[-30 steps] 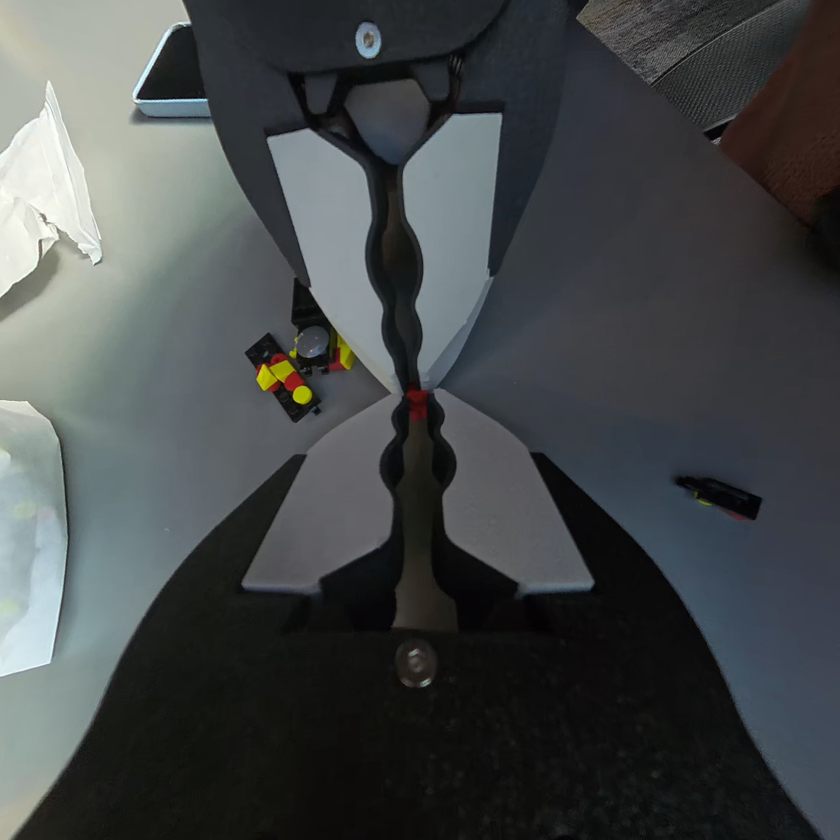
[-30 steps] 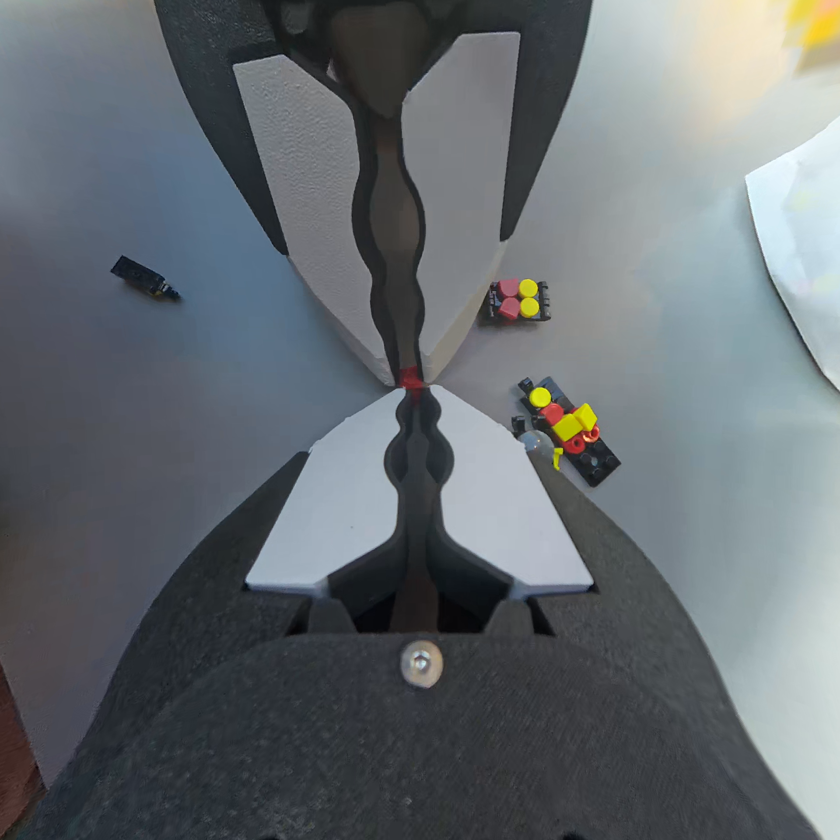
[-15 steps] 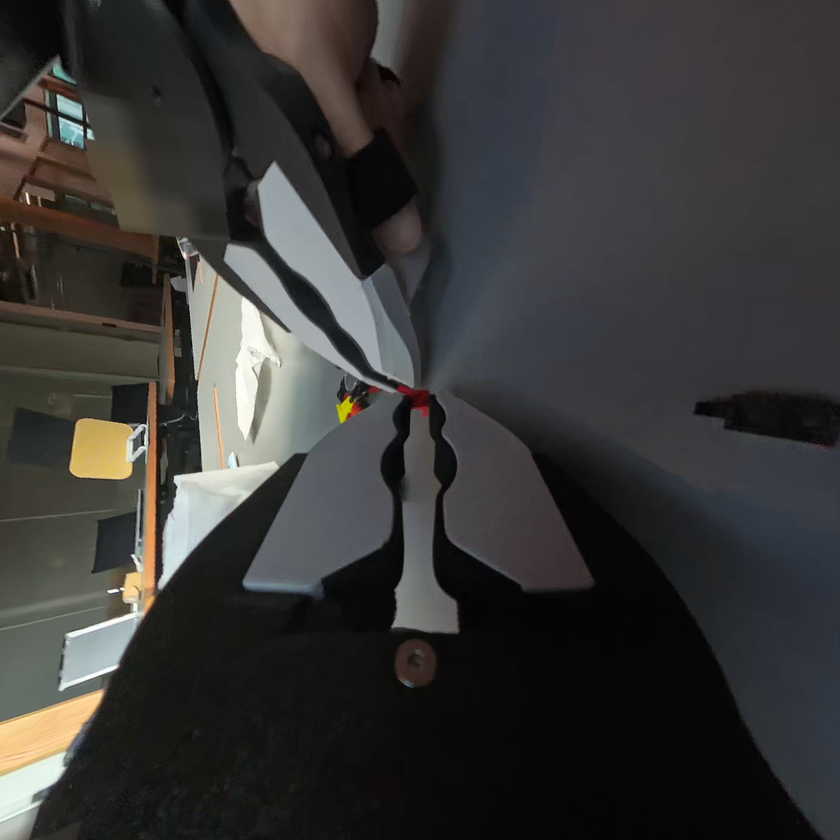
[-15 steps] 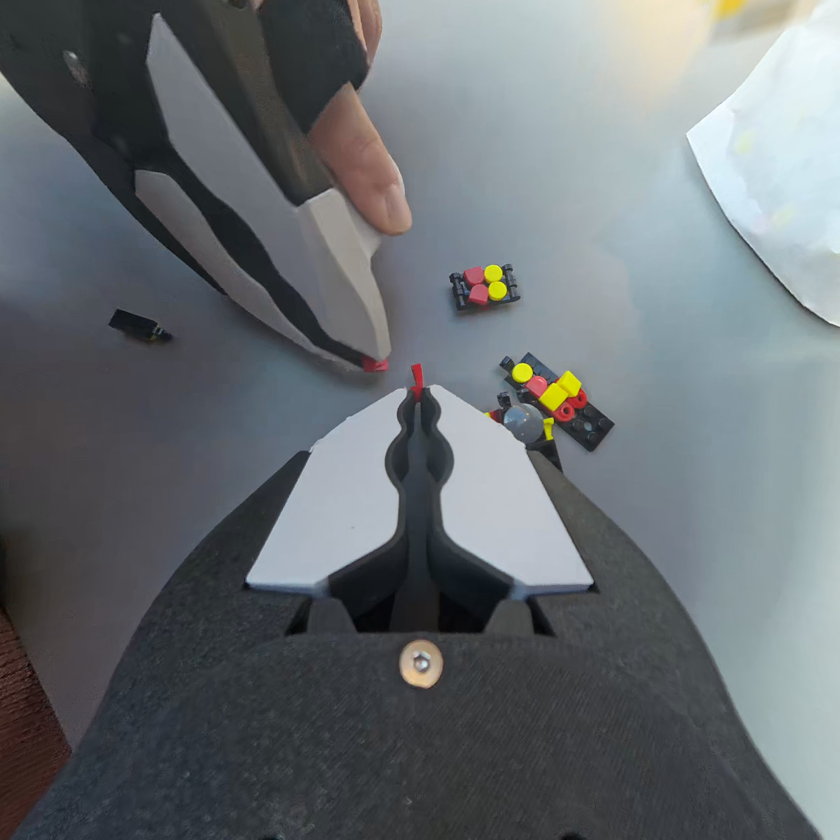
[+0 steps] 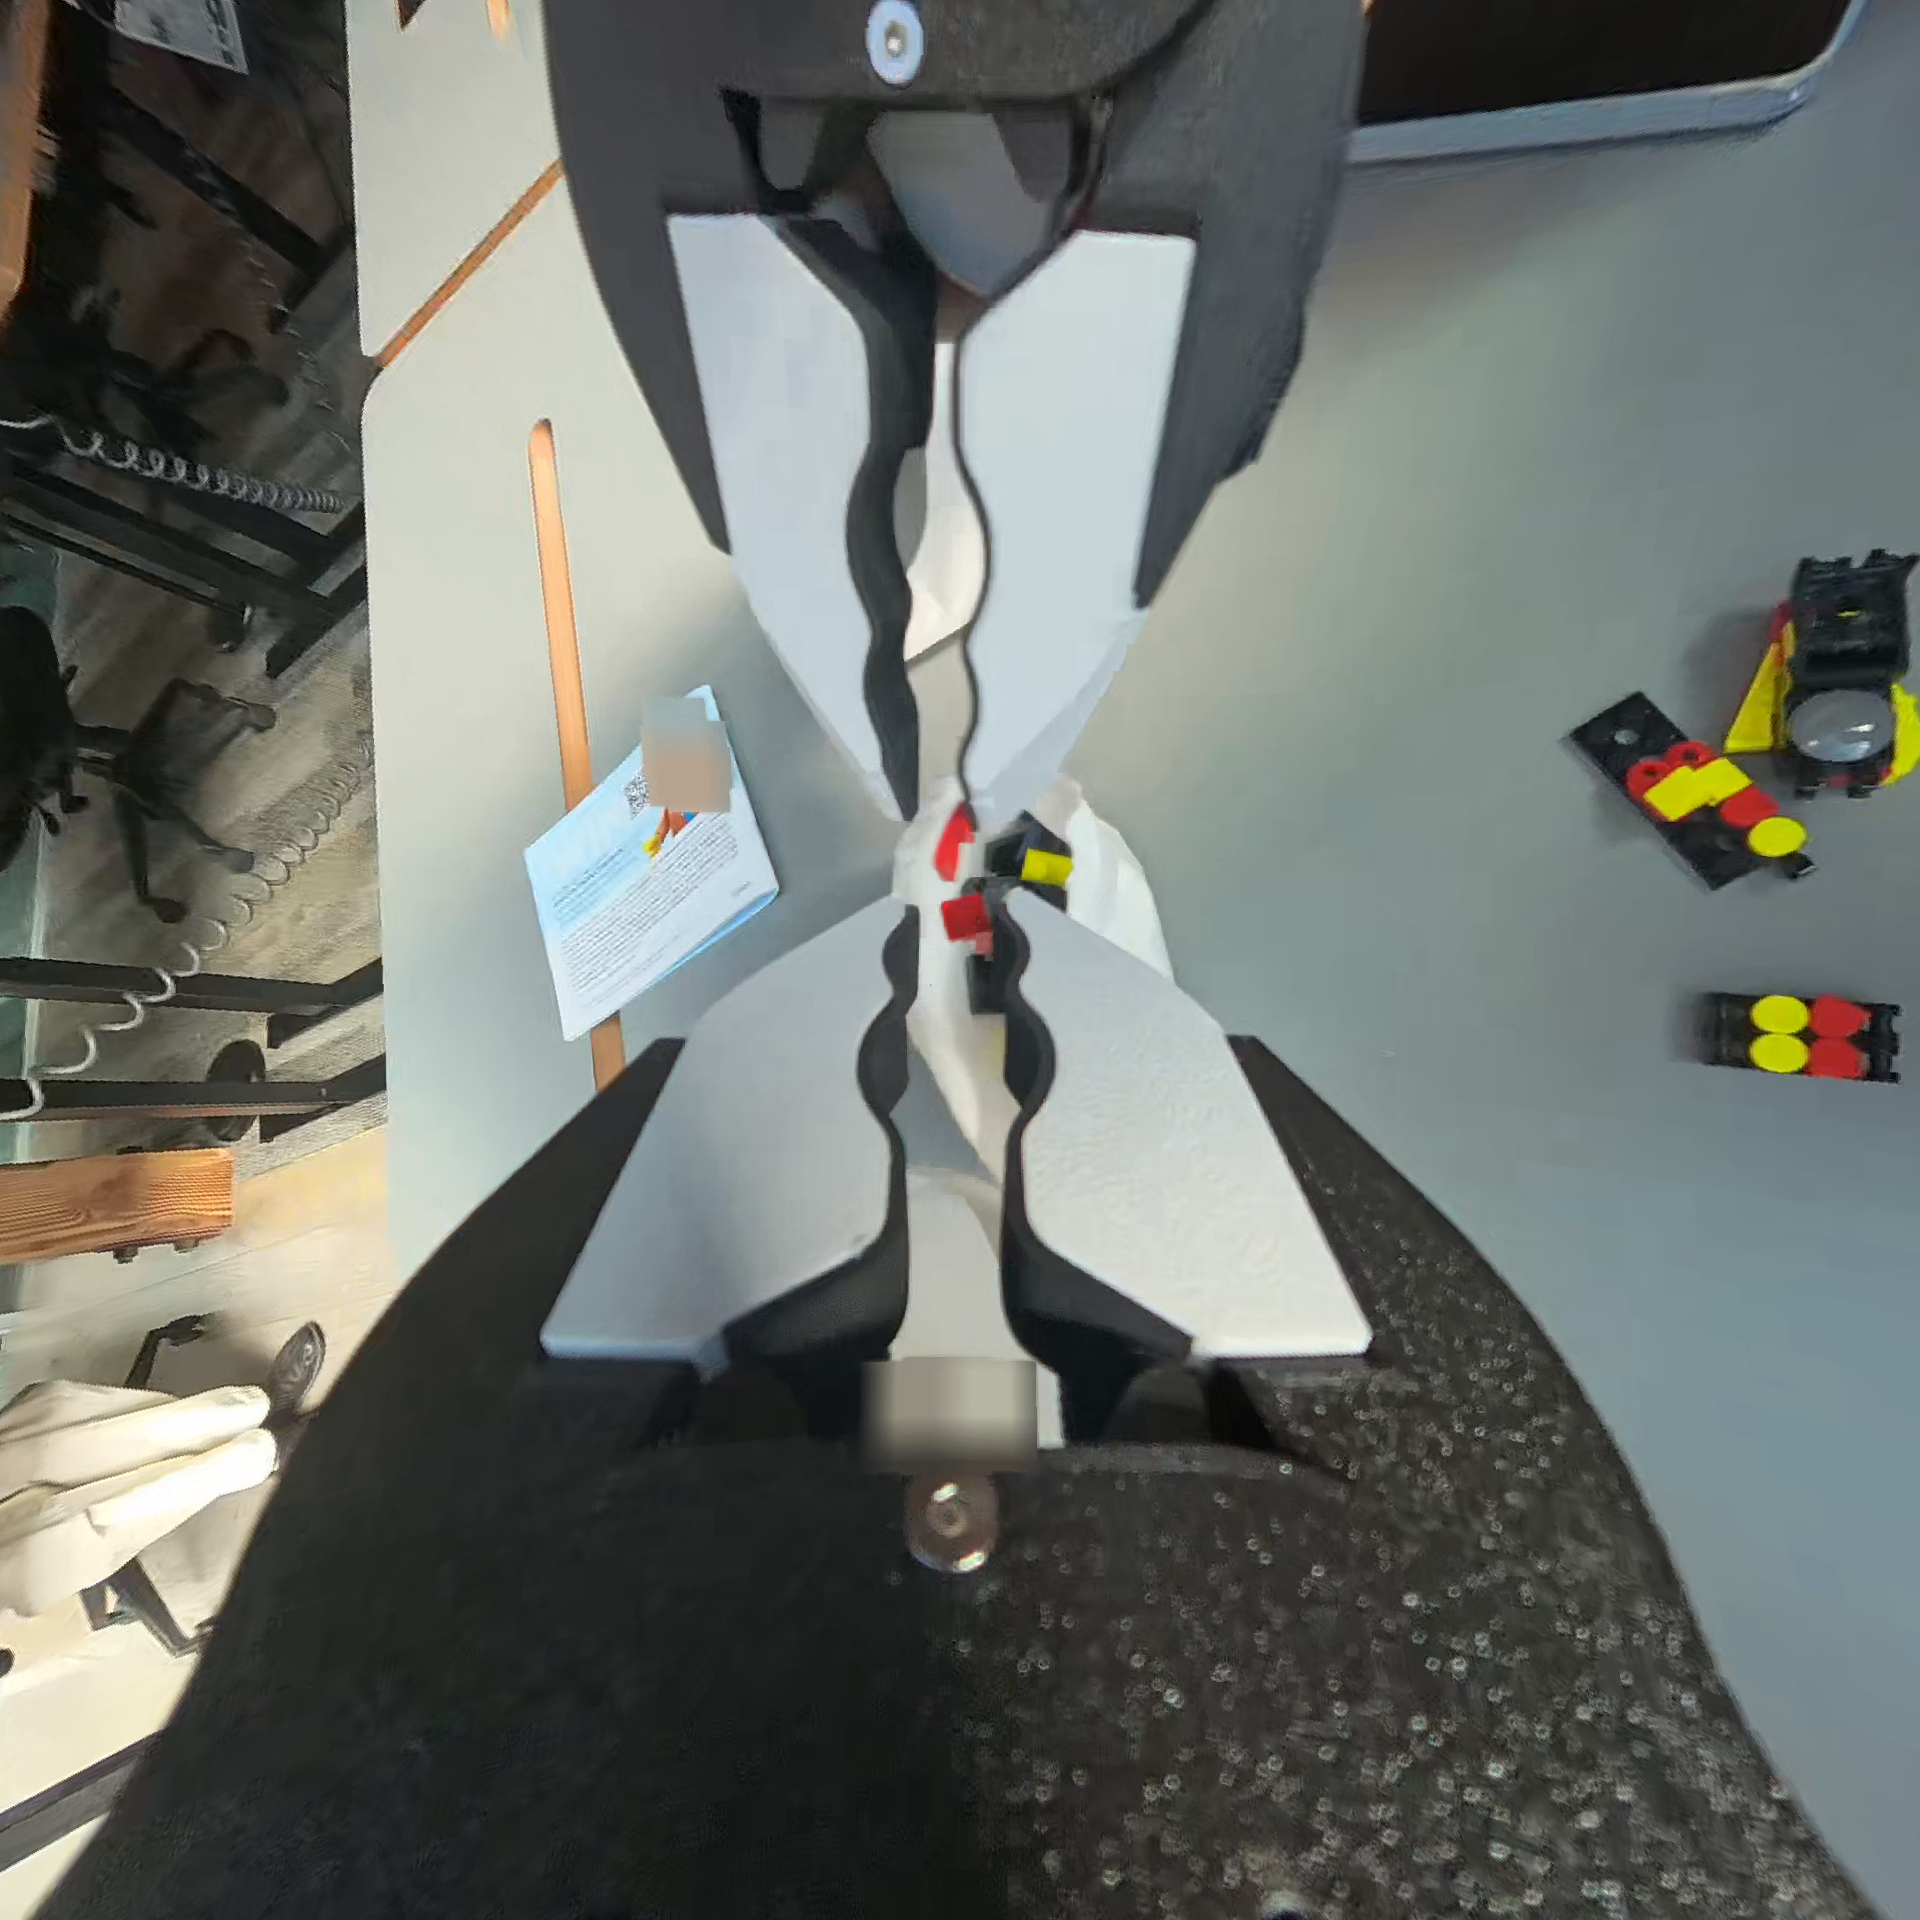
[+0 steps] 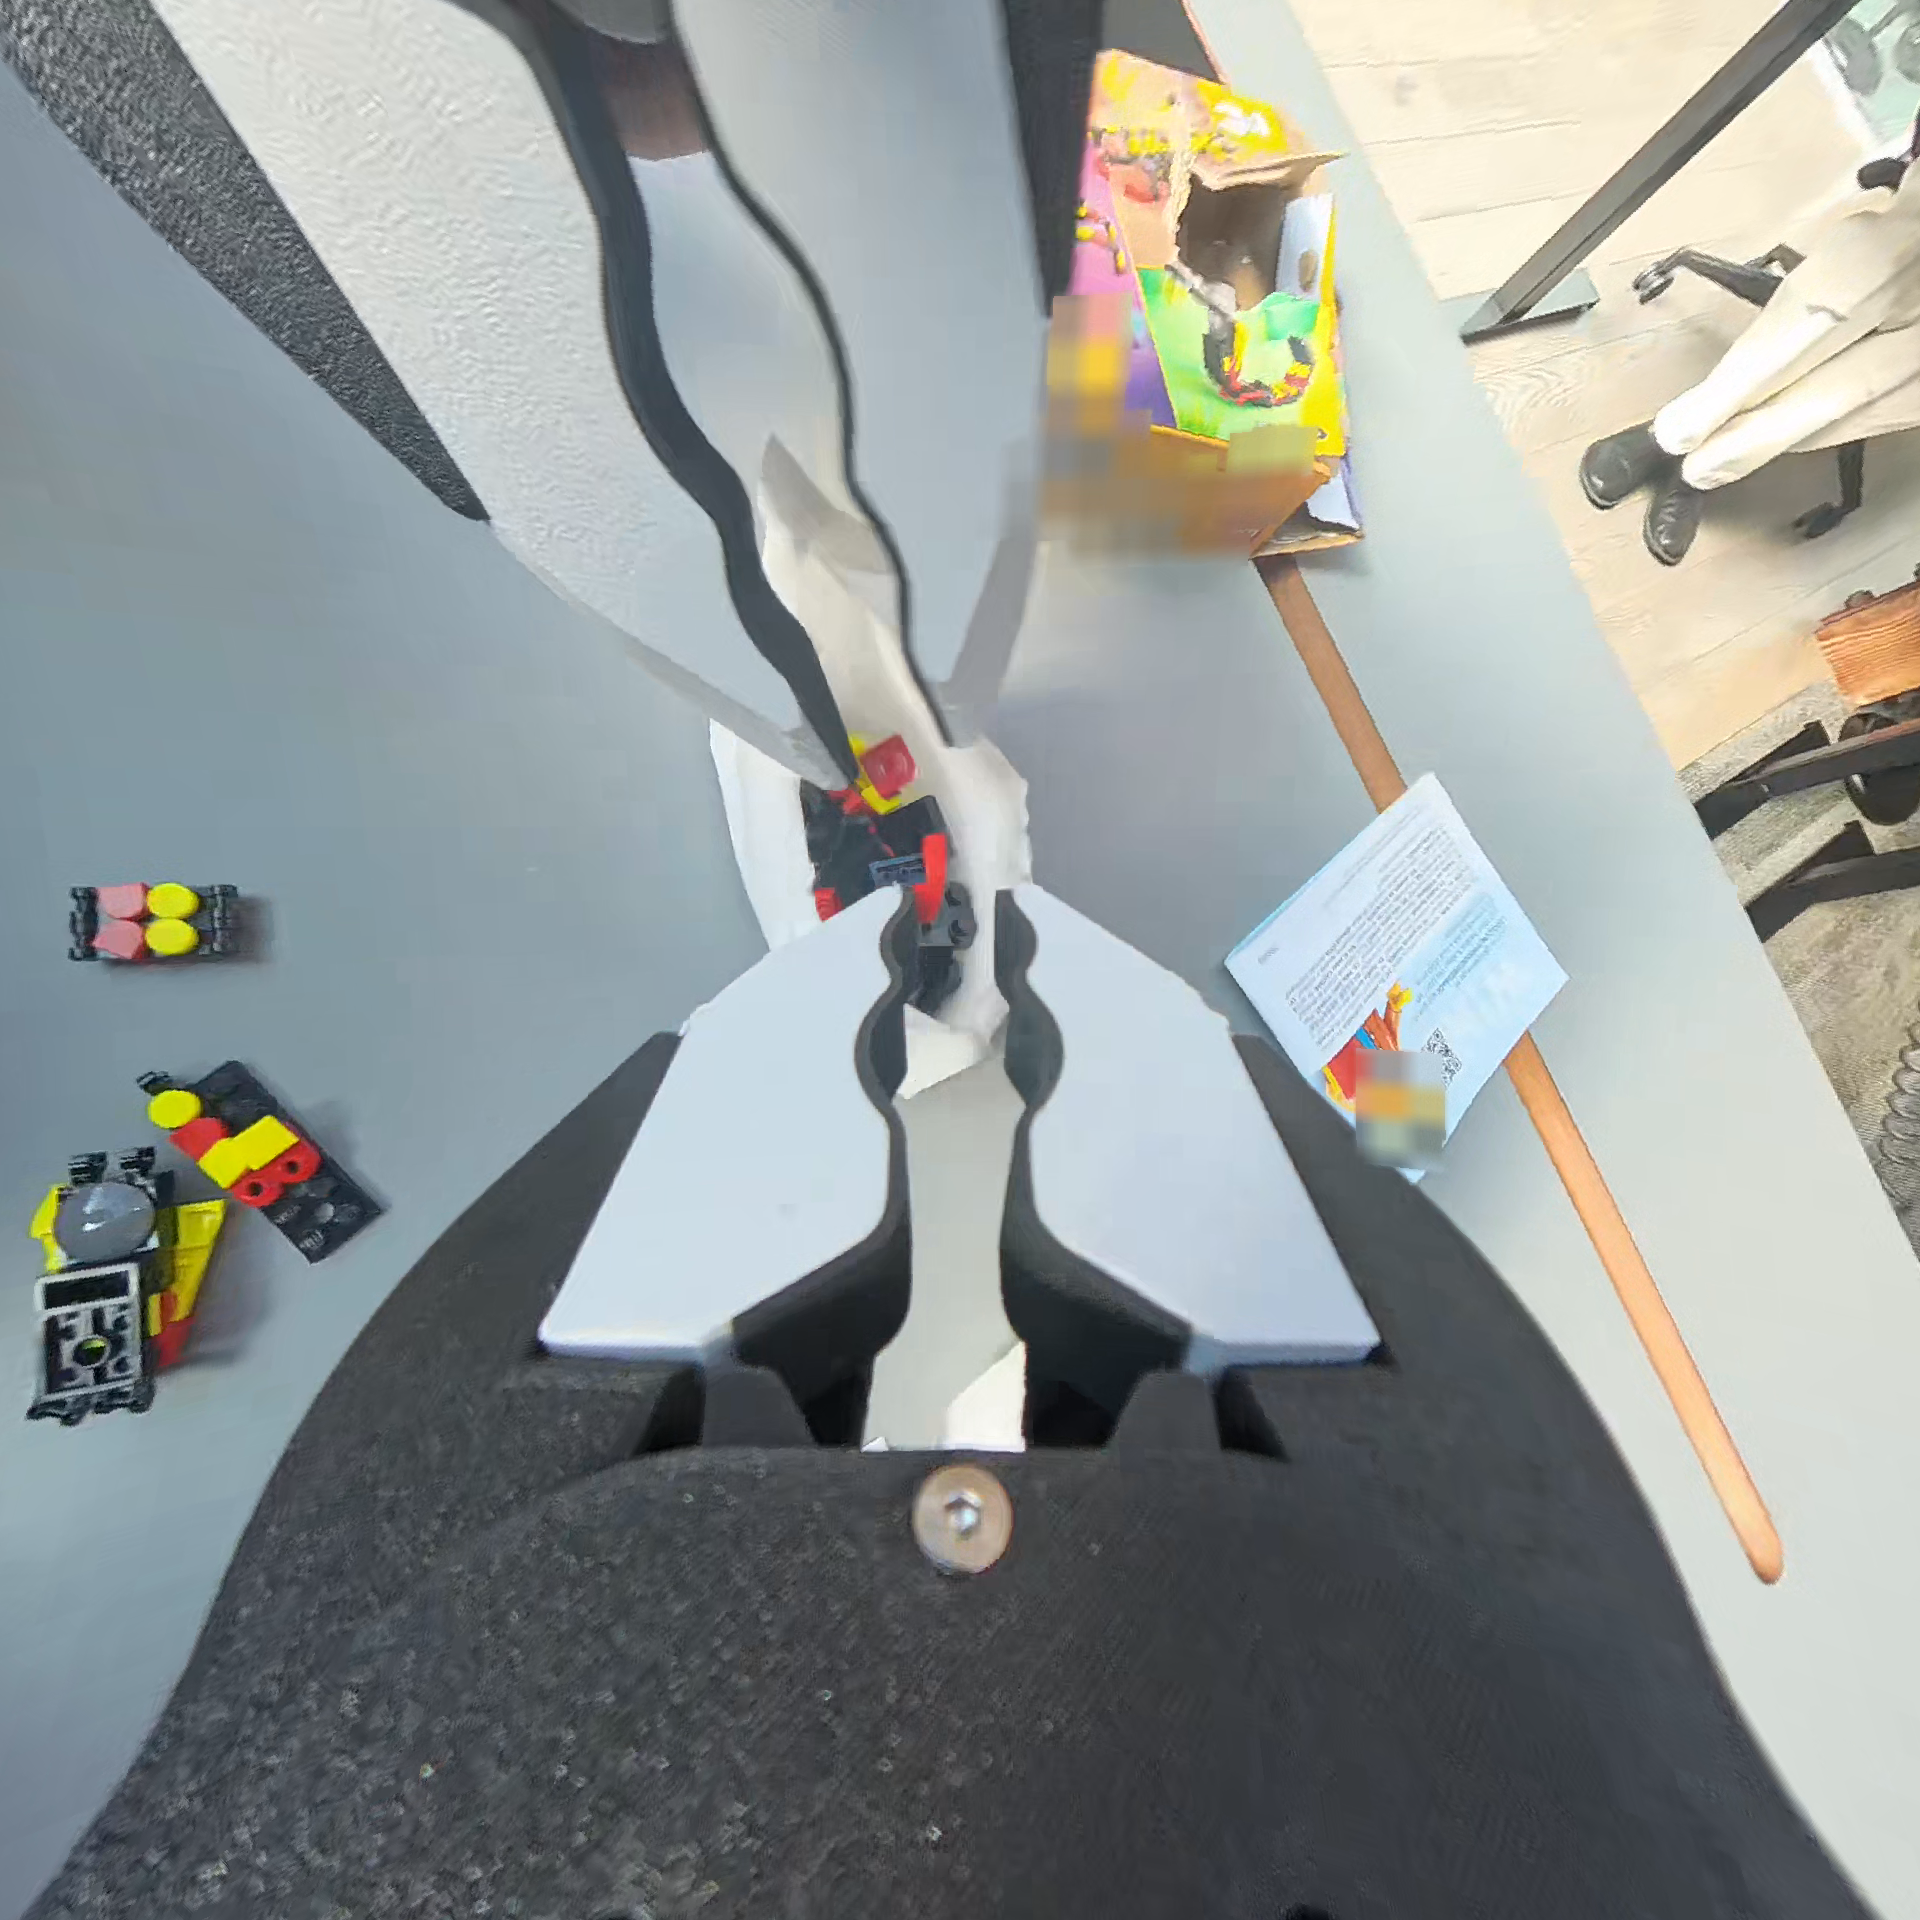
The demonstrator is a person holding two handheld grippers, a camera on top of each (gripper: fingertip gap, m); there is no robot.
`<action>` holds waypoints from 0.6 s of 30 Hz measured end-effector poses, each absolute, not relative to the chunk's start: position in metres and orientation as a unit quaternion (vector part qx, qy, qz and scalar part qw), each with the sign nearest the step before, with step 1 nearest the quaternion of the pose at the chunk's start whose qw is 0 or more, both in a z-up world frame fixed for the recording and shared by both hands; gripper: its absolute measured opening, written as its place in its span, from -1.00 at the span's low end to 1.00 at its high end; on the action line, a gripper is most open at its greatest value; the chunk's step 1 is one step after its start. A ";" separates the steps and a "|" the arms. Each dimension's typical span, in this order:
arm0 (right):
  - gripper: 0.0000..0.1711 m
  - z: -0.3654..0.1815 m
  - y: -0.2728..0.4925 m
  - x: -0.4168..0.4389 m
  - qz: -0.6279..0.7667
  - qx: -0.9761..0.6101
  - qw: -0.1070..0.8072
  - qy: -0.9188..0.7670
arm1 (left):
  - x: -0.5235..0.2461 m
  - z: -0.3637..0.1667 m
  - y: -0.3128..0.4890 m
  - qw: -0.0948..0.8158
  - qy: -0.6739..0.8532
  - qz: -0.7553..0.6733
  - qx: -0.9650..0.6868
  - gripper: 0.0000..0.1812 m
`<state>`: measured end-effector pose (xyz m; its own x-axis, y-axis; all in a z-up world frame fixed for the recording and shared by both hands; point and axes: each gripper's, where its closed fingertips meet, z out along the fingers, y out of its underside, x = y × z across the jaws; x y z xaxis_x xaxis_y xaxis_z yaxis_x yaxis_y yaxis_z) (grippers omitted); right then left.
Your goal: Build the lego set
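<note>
**Picking the next piece from the loose pile**

Left wrist view: the left gripper (image 5: 956, 914) had its jaws a little apart, tips over a small pile of loose bricks (image 5: 1003, 883) on white paper (image 5: 1122, 894); a red piece (image 5: 964, 918) sat right at the tips, but whether it was gripped I could not tell. The right gripper (image 5: 940, 805) faced it, jaws slightly parted. Two studded black plates (image 5: 1704, 800) (image 5: 1803, 1039) and a part-built model (image 5: 1844, 696) lay toward the tabletop's right edge.

Right wrist view: the right gripper (image 6: 940, 904) stood slightly open over the same pile (image 6: 883, 831), holding nothing I could confirm. A leaflet (image 6: 1397, 966) lay near the far edge. Best practice, I judged: single out one brick, close squarely on its flat sides, and lift clear of the paper.
</note>
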<state>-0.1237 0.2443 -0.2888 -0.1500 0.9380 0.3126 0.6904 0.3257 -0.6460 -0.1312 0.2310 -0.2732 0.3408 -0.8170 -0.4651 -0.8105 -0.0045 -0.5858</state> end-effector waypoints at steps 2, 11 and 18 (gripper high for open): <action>-0.72 -0.299 0.247 -0.127 0.153 -0.546 0.336 -0.752 | -0.134 -0.280 0.238 0.395 0.580 -0.004 -0.712 -0.69; -0.73 -0.274 0.241 -0.131 0.162 -0.511 0.398 -0.745 | -0.124 -0.250 0.234 0.480 0.545 -0.026 -0.687 -0.98; -0.74 -0.263 0.246 -0.129 0.148 -0.522 0.416 -0.730 | -0.141 -0.258 0.242 0.452 0.540 0.020 -0.710 -1.00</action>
<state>-0.1294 0.2459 -0.2626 -0.1089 0.8852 0.4522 0.6381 0.4110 -0.6510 -0.1407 0.2417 -0.2584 0.4158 -0.7486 -0.5165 -0.7848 -0.0083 -0.6197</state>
